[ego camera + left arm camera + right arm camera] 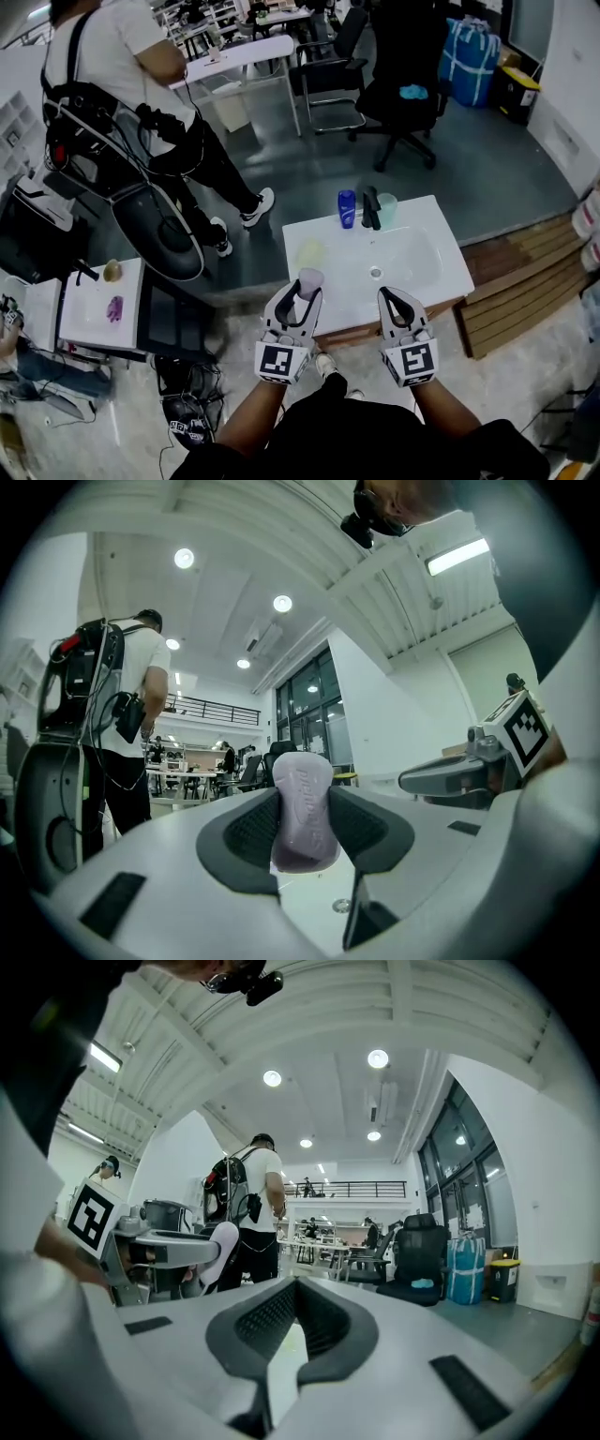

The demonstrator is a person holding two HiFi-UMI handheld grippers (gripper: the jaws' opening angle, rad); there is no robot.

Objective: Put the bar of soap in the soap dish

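Jaws of the left hand-held gripper (pixel 305 829) pinch the lilac soap bar (pixel 303 794) on end, in the air at the near edge of the white sink surface (pixel 441 272). Right hand-held gripper (pixel 298 1321) is closed up, nothing in it. Best bet: carry the bar forward over the pale yellow soap dish (pixel 310 251), lower it, lay it flat, then let go.

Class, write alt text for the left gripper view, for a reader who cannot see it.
The left gripper holds a pale purple bar of soap upright between its closed jaws, above a white sink. The right gripper shows at the right, and a person in a white shirt with a backpack stands at the left.
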